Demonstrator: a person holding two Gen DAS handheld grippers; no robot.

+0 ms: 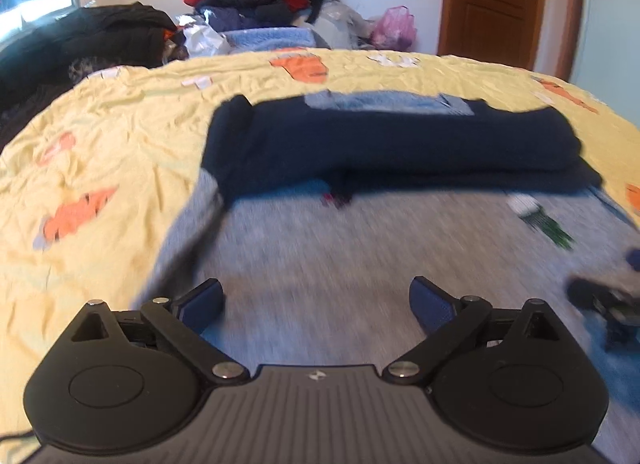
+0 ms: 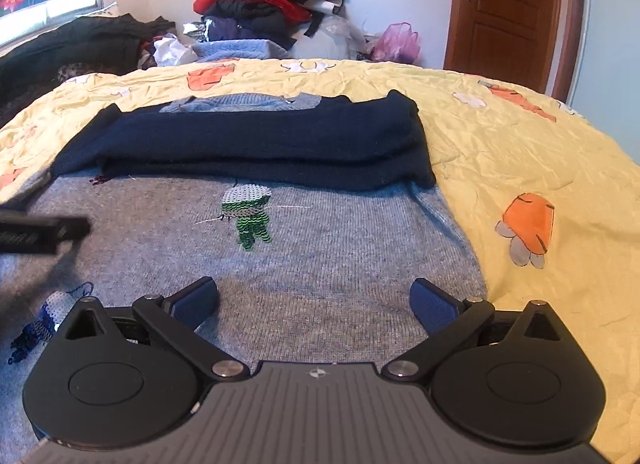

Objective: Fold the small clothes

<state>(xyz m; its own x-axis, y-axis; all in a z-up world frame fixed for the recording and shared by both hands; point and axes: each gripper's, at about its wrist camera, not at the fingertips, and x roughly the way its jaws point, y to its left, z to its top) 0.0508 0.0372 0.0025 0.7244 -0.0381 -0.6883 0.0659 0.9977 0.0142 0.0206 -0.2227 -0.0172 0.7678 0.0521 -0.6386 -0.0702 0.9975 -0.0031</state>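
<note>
Sweater [image 2: 300, 264] lies flat on my bedsheet [image 2: 520, 143], navy sleeves [image 2: 260, 143] folded across its chest. Both my left gripper [image 1: 316, 304] and right gripper [image 2: 314, 302] hover over the hem, jaws wide, empty. I'd pinch both hem corners evenly, then lift together.

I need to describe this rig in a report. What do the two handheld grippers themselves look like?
Both look alike. The left gripper and right gripper each have a ribbed dark grey body with a small round emblem, two rounded black side housings, black link arms with silver pivot pins, and blue textured finger pads. No hands, sleeves or cables are clearly visible.
</note>
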